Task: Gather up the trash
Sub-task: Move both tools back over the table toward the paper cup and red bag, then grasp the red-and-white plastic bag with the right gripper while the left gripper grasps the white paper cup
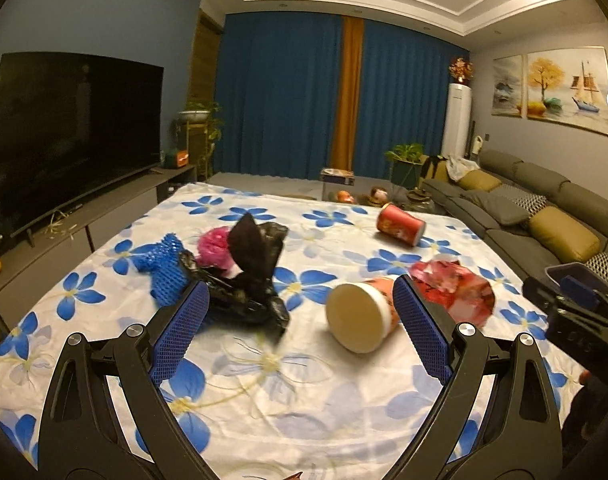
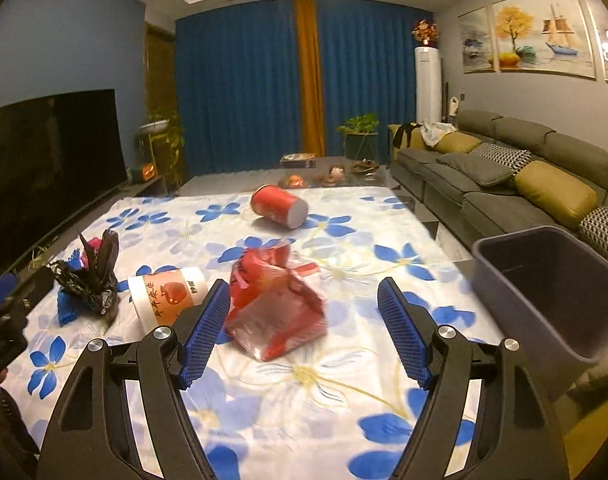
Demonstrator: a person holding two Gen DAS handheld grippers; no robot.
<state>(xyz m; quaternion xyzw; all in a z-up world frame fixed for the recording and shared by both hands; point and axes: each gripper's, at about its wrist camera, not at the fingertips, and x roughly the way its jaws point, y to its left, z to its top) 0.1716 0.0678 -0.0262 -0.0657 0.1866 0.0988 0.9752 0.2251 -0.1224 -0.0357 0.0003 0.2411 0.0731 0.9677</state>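
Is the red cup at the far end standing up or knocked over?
Knocked over. The red cup lies on its side on the flowered tablecloth, its pale base facing the camera.

1. Tablecloth (image 2: 304, 400): soft matt cloth, lightly creased, printed with blue flowers.
2. Black bag (image 1: 248, 280): thin crinkled plastic with a slight sheen.
3. Red bag (image 2: 276, 304): glossy crumpled plastic film, partly see-through.
4. Cup (image 1: 360, 316): matt paper with a smooth pale base; red cup (image 2: 280, 206) likewise paper.
5. Blue net (image 1: 166, 268): foam mesh, rough and open.
6. Bin (image 2: 544, 280): smooth matt plastic.
7. Pads (image 2: 208, 328): blue ribbed rubbery surface on black plastic fingers with shiny metal bolts.
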